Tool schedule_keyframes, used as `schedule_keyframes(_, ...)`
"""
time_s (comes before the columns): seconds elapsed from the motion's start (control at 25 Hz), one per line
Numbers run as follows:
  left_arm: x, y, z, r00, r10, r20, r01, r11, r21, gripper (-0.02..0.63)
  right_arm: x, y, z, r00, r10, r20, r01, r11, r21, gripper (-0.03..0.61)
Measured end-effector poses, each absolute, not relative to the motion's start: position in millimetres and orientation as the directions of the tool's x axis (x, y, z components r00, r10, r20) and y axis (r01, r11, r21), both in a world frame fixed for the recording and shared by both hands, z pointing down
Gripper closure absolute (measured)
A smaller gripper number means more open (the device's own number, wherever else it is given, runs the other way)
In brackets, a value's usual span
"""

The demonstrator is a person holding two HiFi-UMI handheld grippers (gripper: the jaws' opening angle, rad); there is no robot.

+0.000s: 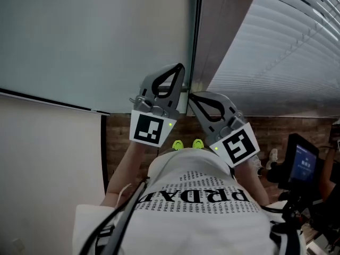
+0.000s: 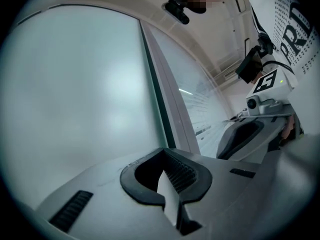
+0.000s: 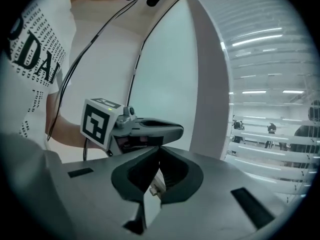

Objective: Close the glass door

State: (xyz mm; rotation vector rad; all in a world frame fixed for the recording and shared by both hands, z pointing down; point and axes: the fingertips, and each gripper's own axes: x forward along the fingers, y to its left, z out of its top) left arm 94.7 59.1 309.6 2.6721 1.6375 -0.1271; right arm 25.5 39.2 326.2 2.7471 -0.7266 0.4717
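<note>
Glass door is seen as a frosted pane filling the upper left of the head view, with its dark vertical edge set just beside a pale post. Whether the edge is fully shut against that post cannot be told. Slatted blinds are seen to the right of the post.

The left gripper is held level with its tips at the door's dark edge, though contact is not shown clearly. In the left gripper view its jaws are pressed together tip to tip, and nothing is gripped between them; only the frosted glass door is seen beyond. The right gripper is held just beside and below the left one, tilted slightly downward towards the same edge. Its jaws are likewise brought together at the tips. A small pale piece is glimpsed through the hollow behind them, and what it is cannot be made out.

A marker cube is carried on the left gripper and another marker cube on the right. Below them a white shirt with black lettering is seen, along with yellow-green shoes on a wood-patterned floor
</note>
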Motion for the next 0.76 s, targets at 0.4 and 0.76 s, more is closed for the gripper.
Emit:
schedule_keyframes(0.4,44.8,19.8,328.7,0.443,0.895,0.046,0.891,-0.446,0.088,0.611,30.2,36.7,314.9,0.84,-0.426,0.335,-0.499,-0.849,0.172,0.583)
schedule_keyframes(0.76,30.6,33.4,338.5,0.406,0.913,0.047,0.905,-0.409,0.116,0.611,29.3,37.9,319.8,0.833,-0.43,0.349,-0.512,-0.838,0.188,0.583)
